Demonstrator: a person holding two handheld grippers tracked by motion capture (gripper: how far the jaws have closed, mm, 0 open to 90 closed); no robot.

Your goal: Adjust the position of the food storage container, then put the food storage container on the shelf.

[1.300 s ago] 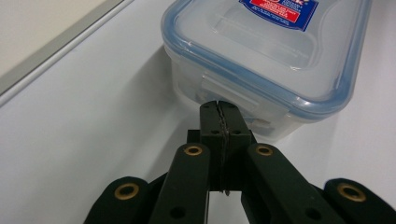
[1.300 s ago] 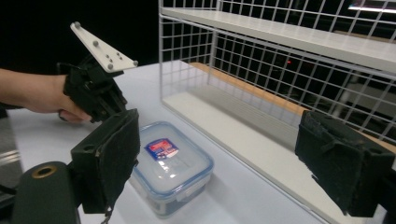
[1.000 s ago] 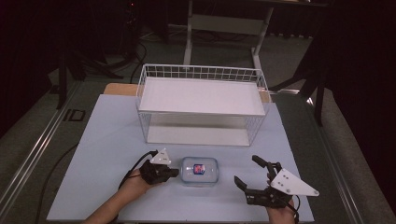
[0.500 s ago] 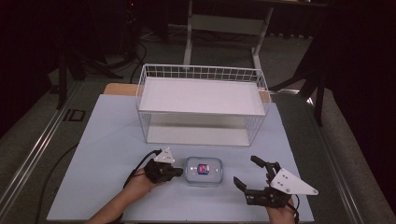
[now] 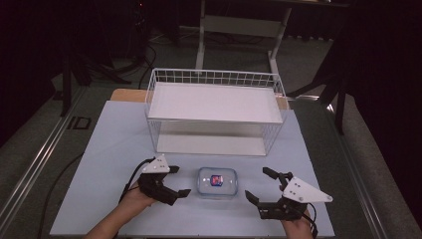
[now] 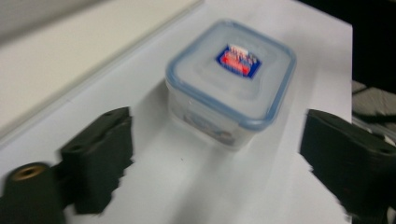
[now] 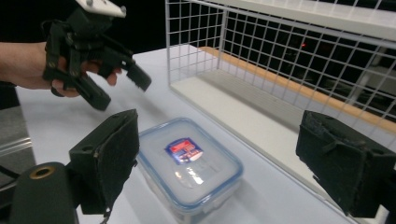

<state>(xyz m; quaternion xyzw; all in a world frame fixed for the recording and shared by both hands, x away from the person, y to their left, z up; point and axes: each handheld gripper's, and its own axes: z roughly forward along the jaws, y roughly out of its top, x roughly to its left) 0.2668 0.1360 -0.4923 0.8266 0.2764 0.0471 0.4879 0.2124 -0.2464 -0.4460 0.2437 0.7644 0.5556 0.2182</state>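
Dark surroundings frame a pale desk (image 5: 114, 144) carrying a white wire basket (image 5: 215, 110) at the back and, near the front edge, a clear lidded container (image 5: 217, 182) with a blue rim and a small red-and-blue label. To the container's left, the left hand-held gripper (image 5: 181, 181) has just been opening its jaws; they now stand wide, nothing between them, the container just ahead. On its other side, the right hand-held gripper (image 5: 260, 184) holds its 2 jaws wide apart, also empty.

Lidded box (image 5: 217, 181) on table (image 5: 104, 149), wire basket (image 5: 215, 110) behind, tools flanking
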